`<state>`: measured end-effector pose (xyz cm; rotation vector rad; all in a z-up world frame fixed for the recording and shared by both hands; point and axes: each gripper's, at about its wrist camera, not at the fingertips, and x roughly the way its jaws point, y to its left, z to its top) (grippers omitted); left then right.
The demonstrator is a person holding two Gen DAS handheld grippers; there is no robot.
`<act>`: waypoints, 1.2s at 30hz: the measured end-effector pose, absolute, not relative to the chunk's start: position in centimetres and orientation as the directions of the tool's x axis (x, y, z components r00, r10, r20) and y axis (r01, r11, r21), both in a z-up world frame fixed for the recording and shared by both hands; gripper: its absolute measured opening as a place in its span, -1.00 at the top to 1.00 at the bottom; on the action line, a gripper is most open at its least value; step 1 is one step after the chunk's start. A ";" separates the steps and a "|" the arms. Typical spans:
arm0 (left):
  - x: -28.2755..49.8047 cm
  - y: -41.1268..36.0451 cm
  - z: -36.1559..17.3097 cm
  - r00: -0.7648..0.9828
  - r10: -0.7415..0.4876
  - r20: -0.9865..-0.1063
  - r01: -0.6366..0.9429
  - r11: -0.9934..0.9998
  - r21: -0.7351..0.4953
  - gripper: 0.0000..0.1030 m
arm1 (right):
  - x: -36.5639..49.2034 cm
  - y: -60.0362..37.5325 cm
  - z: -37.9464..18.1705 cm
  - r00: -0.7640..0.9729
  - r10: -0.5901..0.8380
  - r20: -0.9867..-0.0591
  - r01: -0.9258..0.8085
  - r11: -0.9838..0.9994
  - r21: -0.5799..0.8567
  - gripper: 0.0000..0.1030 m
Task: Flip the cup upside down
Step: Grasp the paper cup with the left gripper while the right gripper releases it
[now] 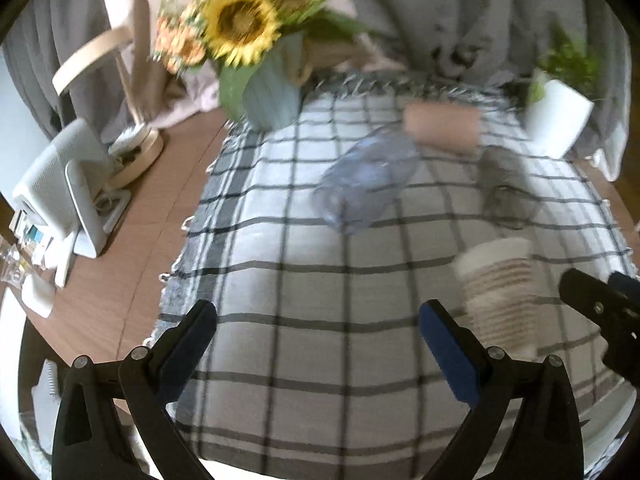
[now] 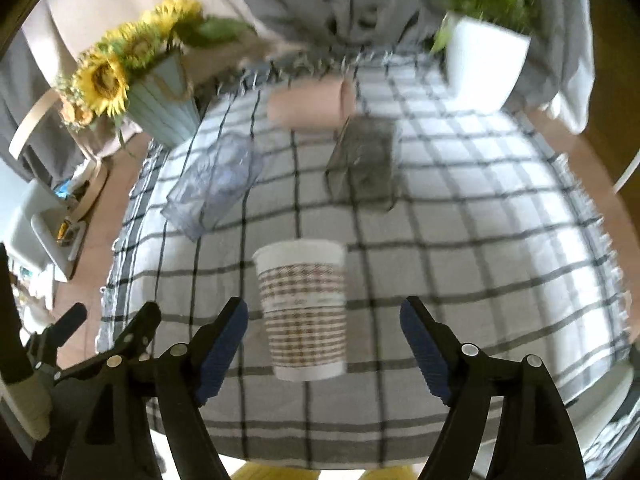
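A: Task cup?
B: One paper cup (image 2: 303, 310), brown check print, upright on the plaid tablecloth (image 2: 480, 264), wide mouth up, just ahead of the right gripper (image 2: 324, 330). Fingers apart, not touching it.
A: Left gripper (image 1: 318, 334)?
B: Spread too, empty, cup off to its right.
A: Others?
B: Three lying down: one clear blue glass (image 2: 216, 184), one grey glass (image 2: 362, 162), one pink cup (image 2: 312, 106). One sunflower vase (image 2: 160, 100), one white planter (image 2: 486, 66).

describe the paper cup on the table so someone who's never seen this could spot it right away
Start at the checked tablecloth and come to its near edge, between the right gripper's open fingers. The paper cup stands there upright, mouth up. It alone is white with brown checked bands; the pink cup, clear cup and grey cup lie on their sides farther back.
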<state>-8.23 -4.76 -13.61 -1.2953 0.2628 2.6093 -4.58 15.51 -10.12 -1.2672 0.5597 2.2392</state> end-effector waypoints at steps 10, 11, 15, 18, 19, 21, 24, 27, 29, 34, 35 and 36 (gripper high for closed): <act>-2.7 1.6 -15.0 -0.651 0.206 -0.730 -0.317 -0.948 0.015 -0.99 | 0.0 19.5 -11.1 -0.345 0.299 -0.890 -0.599 -0.800 -0.036 -0.52; -2.4 2.1 -15.3 -0.653 0.214 -0.726 -0.316 -0.949 0.005 -0.99 | 0.4 20.0 -11.3 -0.333 0.305 -0.892 -0.597 -0.801 -0.051 -0.52; -1.3 4.0 -17.2 -0.658 0.233 -0.716 -0.293 -0.955 -0.042 -0.99 | 1.7 21.7 -11.6 -0.302 0.337 -0.892 -0.587 -0.803 -0.105 -0.52; -1.0 5.2 -18.6 -0.668 0.222 -0.710 -0.264 -0.963 -0.053 -0.98 | 2.5 22.8 -12.0 -0.274 0.356 -0.893 -0.577 -0.804 -0.143 -0.52; -1.0 5.6 -19.0 -0.671 0.217 -0.709 -0.259 -0.965 -0.051 -0.92 | 2.8 23.2 -12.3 -0.263 0.360 -0.895 -0.574 -0.804 -0.155 -0.52; -0.9 6.1 -19.7 -0.675 0.207 -0.709 -0.253 -0.967 -0.042 -0.84 | 3.1 23.7 -12.7 -0.251 0.360 -0.899 -0.568 -0.807 -0.164 -0.52; -1.0 6.6 -20.5 -0.676 0.195 -0.711 -0.243 -0.969 -0.035 -0.61 | 3.4 24.2 -13.2 -0.239 0.356 -0.904 -0.561 -0.810 -0.170 -0.52; -1.2 6.7 -20.8 -0.686 0.180 -0.705 -0.228 -0.973 -0.026 -0.52 | 3.5 24.4 -13.6 -0.237 0.343 -0.909 -0.550 -0.819 -0.166 -0.52; -1.2 6.7 -20.8 -0.692 0.176 -0.700 -0.227 -0.974 -0.021 -0.41 | 3.5 24.4 -13.9 -0.239 0.336 -0.911 -0.543 -0.824 -0.161 -0.52; -1.2 7.1 -20.8 -0.680 0.186 -0.710 -0.257 -0.966 -0.008 -0.06 | 3.5 24.2 -14.1 -0.241 0.318 -0.917 -0.537 -0.831 -0.147 -0.52; -1.2 7.1 -20.7 -0.680 0.185 -0.709 -0.263 -0.965 0.000 -0.06 | 3.4 24.2 -14.1 -0.242 0.316 -0.917 -0.538 -0.831 -0.145 -0.52; -1.1 7.2 -20.5 -0.679 0.187 -0.710 -0.270 -0.963 0.004 -0.06 | 3.4 24.2 -14.1 -0.244 0.315 -0.917 -0.539 -0.830 -0.141 -0.52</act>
